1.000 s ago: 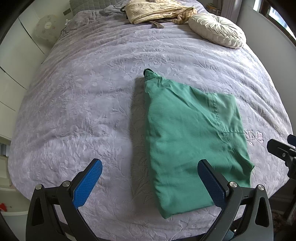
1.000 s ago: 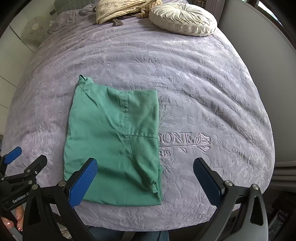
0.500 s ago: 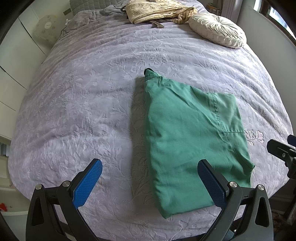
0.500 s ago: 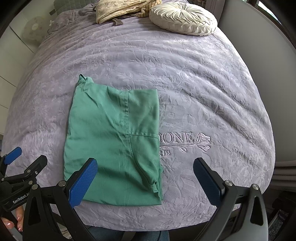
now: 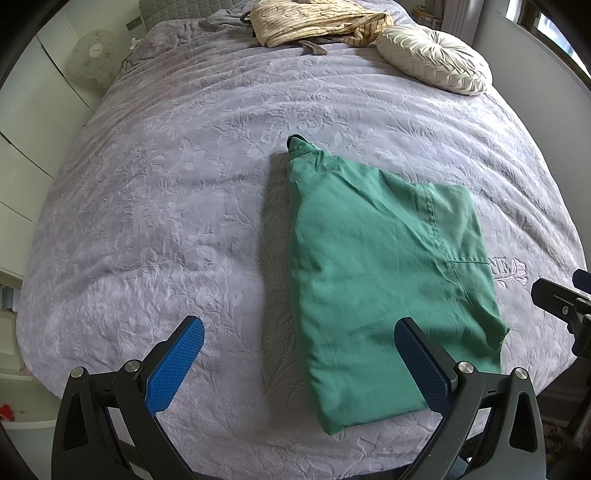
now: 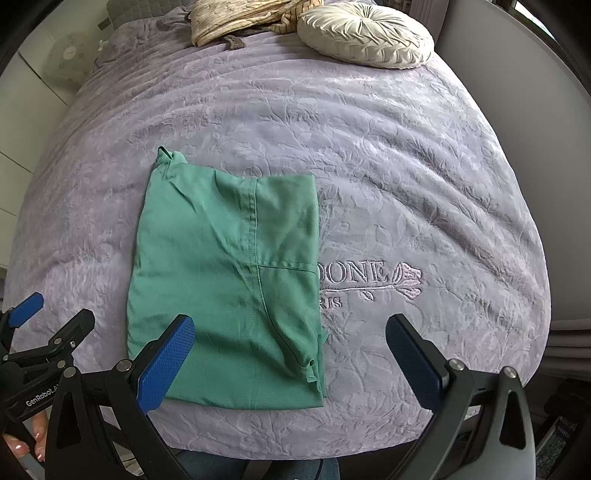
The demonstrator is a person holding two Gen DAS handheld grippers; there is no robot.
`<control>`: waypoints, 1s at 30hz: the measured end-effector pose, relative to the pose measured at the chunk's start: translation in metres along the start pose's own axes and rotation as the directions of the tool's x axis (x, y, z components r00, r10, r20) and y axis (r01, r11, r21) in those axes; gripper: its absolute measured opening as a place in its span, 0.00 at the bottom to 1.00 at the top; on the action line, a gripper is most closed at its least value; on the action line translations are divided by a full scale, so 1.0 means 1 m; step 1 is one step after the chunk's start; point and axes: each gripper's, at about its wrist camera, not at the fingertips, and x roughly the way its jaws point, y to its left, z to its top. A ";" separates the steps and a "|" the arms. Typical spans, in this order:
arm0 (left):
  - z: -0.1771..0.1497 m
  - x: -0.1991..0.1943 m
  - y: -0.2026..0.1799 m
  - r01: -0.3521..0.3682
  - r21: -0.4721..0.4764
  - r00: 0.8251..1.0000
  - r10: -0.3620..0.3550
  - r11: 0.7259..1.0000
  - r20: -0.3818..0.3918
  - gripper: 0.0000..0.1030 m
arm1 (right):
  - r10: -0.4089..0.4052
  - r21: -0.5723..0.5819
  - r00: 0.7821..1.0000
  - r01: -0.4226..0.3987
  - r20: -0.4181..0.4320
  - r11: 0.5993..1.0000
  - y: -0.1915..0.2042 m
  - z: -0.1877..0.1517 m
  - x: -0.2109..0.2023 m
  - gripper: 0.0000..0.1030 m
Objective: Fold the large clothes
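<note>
A green garment (image 5: pixel 384 273) lies folded into a flat rectangle on the lilac bedspread (image 5: pixel 166 206), near the bed's front edge. It also shows in the right wrist view (image 6: pixel 229 280). My left gripper (image 5: pixel 299 365) is open and empty, held above the front edge, its right finger over the garment's near corner. My right gripper (image 6: pixel 290 362) is open and empty, held above the garment's near right corner. The left gripper shows at the left edge of the right wrist view (image 6: pixel 40 343).
A round cream cushion (image 5: pixel 432 61) and a beige striped cloth pile (image 5: pixel 314 22) lie at the bed's far end. Embroidered lettering (image 6: pixel 354 275) marks the bedspread right of the garment. White cupboards (image 5: pixel 26 122) stand on the left, a grey wall (image 6: pixel 535 92) on the right.
</note>
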 end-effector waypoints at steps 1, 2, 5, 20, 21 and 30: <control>0.000 0.000 0.000 -0.001 0.000 1.000 0.001 1.000 0.000 1.00 | 0.001 -0.001 1.000 -0.001 -0.001 1.000 -0.001 0.000 0.001 1.00; 0.000 0.000 0.000 -0.002 -0.001 1.000 0.002 1.000 -0.001 1.00 | 0.001 -0.002 1.000 -0.001 -0.001 1.000 -0.001 0.000 0.001 1.00; -0.001 0.001 0.000 -0.003 0.000 1.000 0.003 1.000 -0.001 1.00 | 0.001 -0.002 1.000 -0.001 -0.001 1.000 -0.001 0.001 0.001 1.00; -0.004 0.003 0.005 -0.010 -0.001 1.000 0.010 1.000 -0.002 1.00 | 0.003 -0.012 1.000 -0.003 -0.021 1.000 -0.001 0.000 0.007 1.00; -0.004 0.003 0.005 -0.010 -0.001 1.000 0.010 1.000 -0.002 1.00 | 0.003 -0.012 1.000 -0.003 -0.022 1.000 -0.002 0.000 0.007 1.00; -0.004 0.004 0.005 -0.001 -0.006 1.000 0.001 1.000 -0.015 1.00 | -0.001 -0.008 1.000 0.000 -0.029 1.000 -0.005 0.000 0.009 1.00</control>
